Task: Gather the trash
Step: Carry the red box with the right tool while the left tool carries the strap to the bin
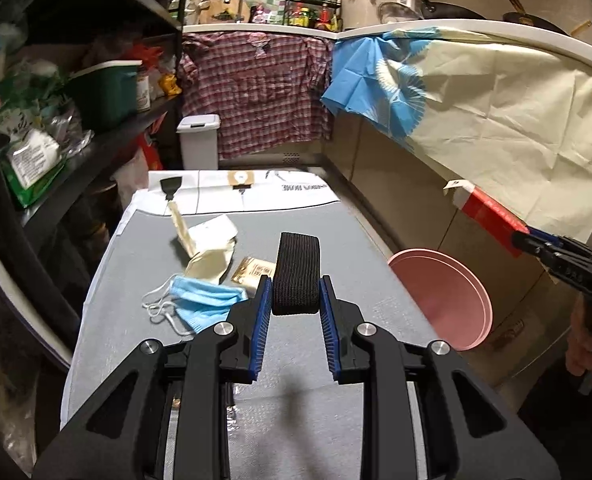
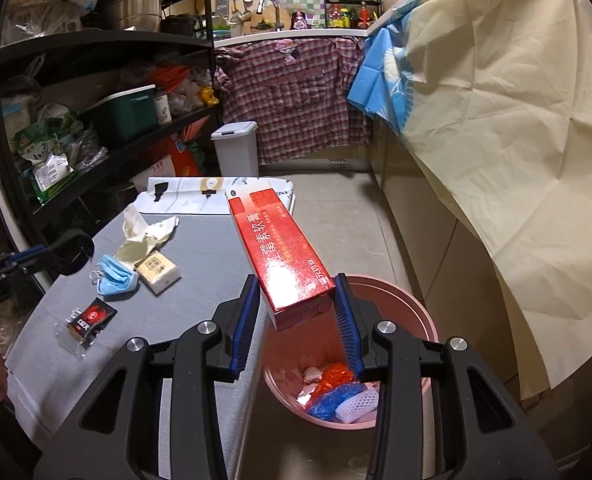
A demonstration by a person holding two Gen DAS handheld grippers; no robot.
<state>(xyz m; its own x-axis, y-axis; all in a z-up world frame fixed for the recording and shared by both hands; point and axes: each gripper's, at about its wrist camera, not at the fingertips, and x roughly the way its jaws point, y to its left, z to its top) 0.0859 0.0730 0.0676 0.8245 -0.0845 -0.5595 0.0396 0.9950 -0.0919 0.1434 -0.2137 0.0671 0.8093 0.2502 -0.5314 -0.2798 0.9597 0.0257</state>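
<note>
Two loads are held at once: the left gripper (image 1: 295,296) is closed narrowly on a black ribbed band (image 1: 298,276) above the table's near end, while the right gripper (image 2: 298,312) clamps the short end of a red carton (image 2: 282,256) over the table's right edge. Both look light; the band appears soft, and the carton seems stiff but crushable, so its narrow end is judged the better hold. Below the carton, the pink bin (image 2: 424,320) already contains red, blue and white scraps.
</note>
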